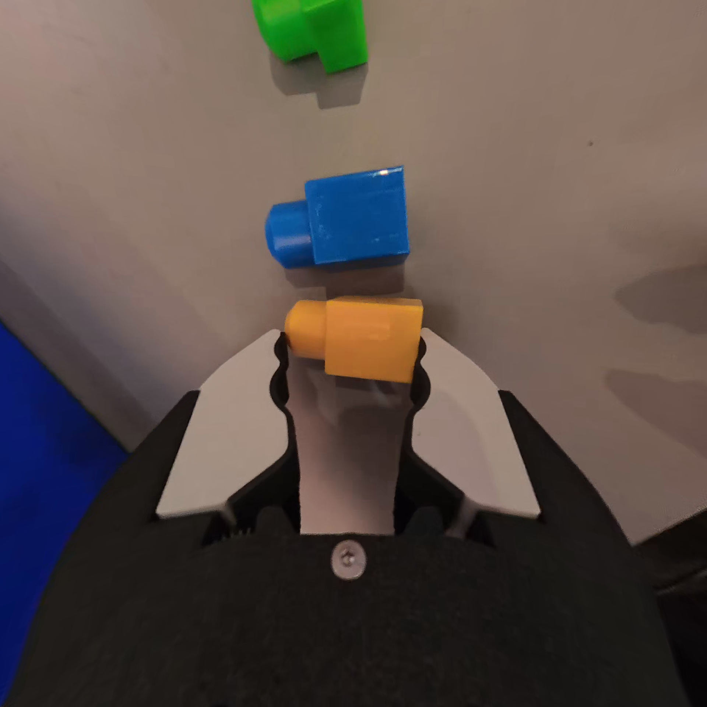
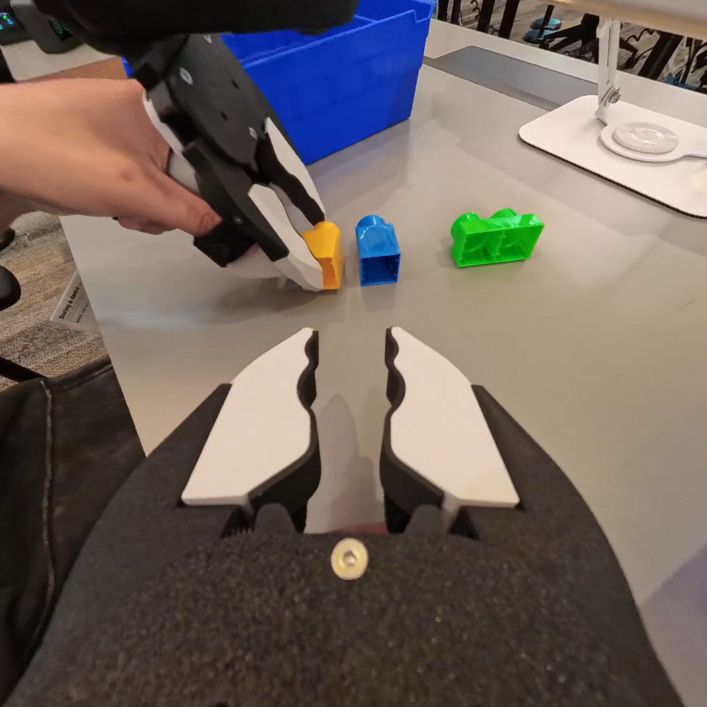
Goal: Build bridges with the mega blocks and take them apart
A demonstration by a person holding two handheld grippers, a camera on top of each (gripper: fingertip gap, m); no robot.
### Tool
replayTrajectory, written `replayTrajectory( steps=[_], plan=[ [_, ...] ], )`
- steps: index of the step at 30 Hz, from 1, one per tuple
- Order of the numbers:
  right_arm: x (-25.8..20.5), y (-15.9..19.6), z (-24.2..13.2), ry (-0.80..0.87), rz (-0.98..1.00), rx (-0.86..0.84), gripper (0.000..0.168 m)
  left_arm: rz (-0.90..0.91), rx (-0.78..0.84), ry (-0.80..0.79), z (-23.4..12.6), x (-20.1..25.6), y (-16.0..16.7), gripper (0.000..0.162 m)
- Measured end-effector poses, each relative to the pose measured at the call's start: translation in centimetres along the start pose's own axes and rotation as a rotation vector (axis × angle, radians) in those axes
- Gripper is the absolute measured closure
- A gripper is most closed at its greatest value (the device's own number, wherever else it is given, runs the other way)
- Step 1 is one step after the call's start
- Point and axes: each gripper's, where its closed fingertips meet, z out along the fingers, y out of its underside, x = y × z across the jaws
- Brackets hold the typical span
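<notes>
I have the yellow block (image 1: 367,338) clamped between the fingertips of my left hand-held gripper (image 1: 350,344), one finger on its stud end and the other on its square base; it lies on its side at the centre of the left wrist view, low over the grey bench (image 1: 535,191), though I cannot tell whether it touches it. Just above it in that frame lies the blue block (image 1: 344,220), also on its side, close by but apart. The green block (image 1: 310,30), a wider piece, sits at the top edge, well apart from both. In the right wrist view my right hand-held gripper (image 2: 352,336) hangs over bare bench at lower centre, fingers parted and holding nothing. A blue bin (image 2: 336,76) stands at upper centre and a white stand base (image 2: 612,153) at upper right.
</notes>
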Motion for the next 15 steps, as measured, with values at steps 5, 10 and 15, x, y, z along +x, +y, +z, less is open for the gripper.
replayTrajectory(
  steps=[5,10,15],
  plan=[
    [-0.1,0.3,0.3,-0.021,0.010,-0.007,0.135,0.010,0.005,-0.053,0.5,0.1,-1.0,0.100],
    [-0.2,0.2,0.1,-0.023,0.008,-0.004,0.135,-0.013,0.012,-0.108,0.9,-0.3,-1.7,0.098],
    [-0.1,0.1,-0.1,-0.027,0.015,-0.001,0.135,-0.024,0.019,-0.105,1.0,-0.2,-2.0,0.095]
  ],
)
